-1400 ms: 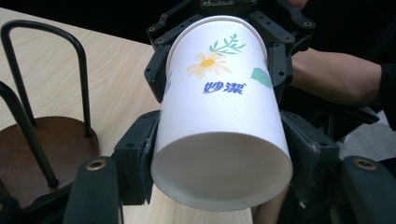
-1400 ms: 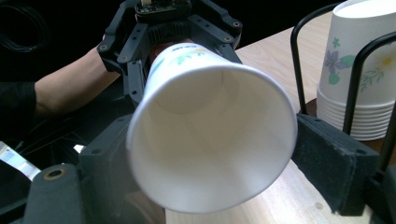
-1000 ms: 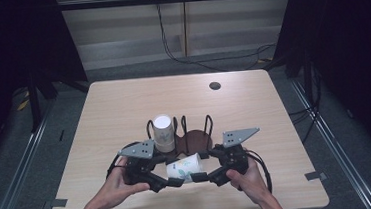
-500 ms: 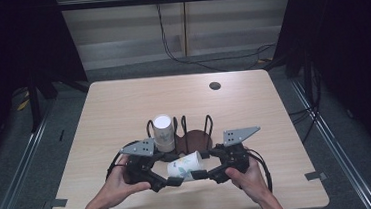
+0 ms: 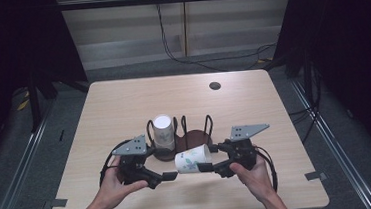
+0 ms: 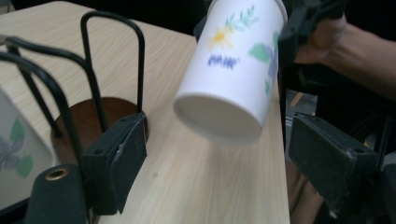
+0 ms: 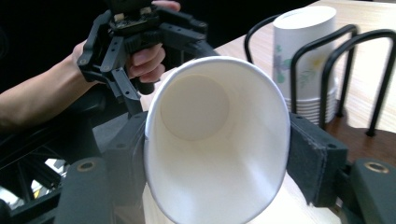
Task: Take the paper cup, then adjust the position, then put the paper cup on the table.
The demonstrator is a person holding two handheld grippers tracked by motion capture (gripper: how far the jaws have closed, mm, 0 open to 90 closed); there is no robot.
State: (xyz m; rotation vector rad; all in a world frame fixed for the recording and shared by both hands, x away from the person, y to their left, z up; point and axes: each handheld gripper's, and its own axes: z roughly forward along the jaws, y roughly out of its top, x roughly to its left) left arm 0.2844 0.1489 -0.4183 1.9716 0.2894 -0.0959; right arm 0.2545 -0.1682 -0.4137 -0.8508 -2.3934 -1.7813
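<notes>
A white paper cup (image 5: pixel 193 159) with a flower print lies on its side in the air, low over the table's front. My right gripper (image 5: pixel 206 160) is shut on its rim end. In the right gripper view the cup's open mouth (image 7: pixel 215 140) faces the camera, squeezed oval between the jaws of that gripper (image 7: pixel 215 154). My left gripper (image 5: pixel 165 175) is open at the cup's base. In the left gripper view the cup's base (image 6: pixel 219 112) hangs just ahead of my open gripper (image 6: pixel 224 158), touching neither pad.
A black wire cup rack (image 5: pixel 181 131) on a dark round wooden base stands just behind the grippers. A stack of upside-down paper cups (image 5: pixel 164 130) sits in its left slot. A small dark hole (image 5: pixel 215 86) marks the table's far right. The table edge runs close under both hands.
The cup in the right gripper has risen slightly and shifted a little to the right. The left gripper has stayed open by its base.
</notes>
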